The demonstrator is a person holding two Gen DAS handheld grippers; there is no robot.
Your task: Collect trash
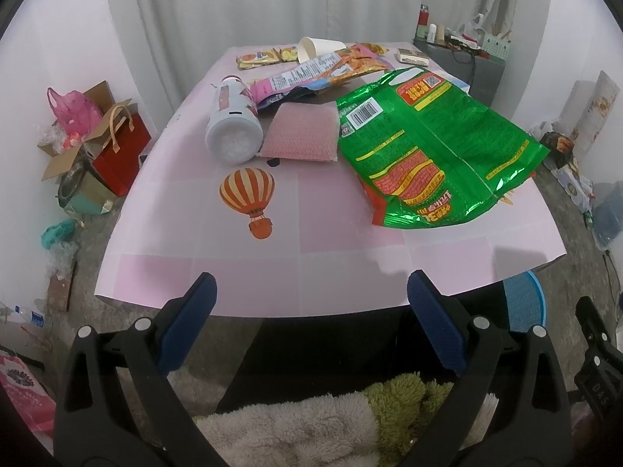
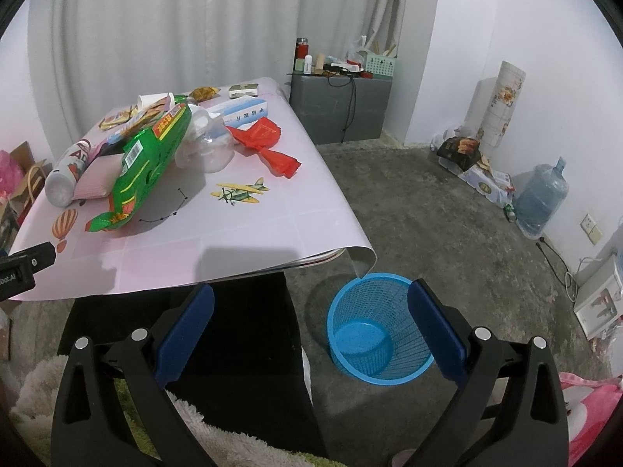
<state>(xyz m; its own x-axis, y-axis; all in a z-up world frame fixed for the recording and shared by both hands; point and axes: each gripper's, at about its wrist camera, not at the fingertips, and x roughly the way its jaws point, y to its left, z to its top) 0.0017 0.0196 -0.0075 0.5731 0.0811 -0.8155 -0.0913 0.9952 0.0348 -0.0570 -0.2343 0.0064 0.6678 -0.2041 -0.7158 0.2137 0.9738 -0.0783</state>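
Trash lay scattered over the pink paper-covered table (image 1: pixel 187 272) in front of you: a large crinkled green foil snack bag (image 1: pixel 432 148) sat nearest the right edge, with a pink textured scouring pad (image 1: pixel 301 134) just beside it and a white plastic bottle with a printed label (image 1: pixel 233 124) lying on its side against the pad. Farther back you had a long pink snack wrapper (image 1: pixel 296 78), a tipped white paper cup (image 1: pixel 317 48) and some yellow snack packets (image 1: pixel 264 56). From your right side, a crumpled red plastic wrapper (image 2: pixel 268 144) and a clear plastic bottle (image 2: pixel 210 148) showed behind the green bag, near a blue-and-white box (image 2: pixel 243 113).

Your left gripper (image 1: pixel 311 330) hung off the near table edge with its blue-padded jaws spread wide and nothing between them. Your right gripper (image 2: pixel 311 334) was likewise spread wide and empty, held low over the grey concrete floor (image 2: pixel 428 210). The round blue mesh wastebasket (image 2: pixel 373 334) stood on that floor just beside the table's near right corner, partly behind the right finger (image 2: pixel 440 334) of that gripper.
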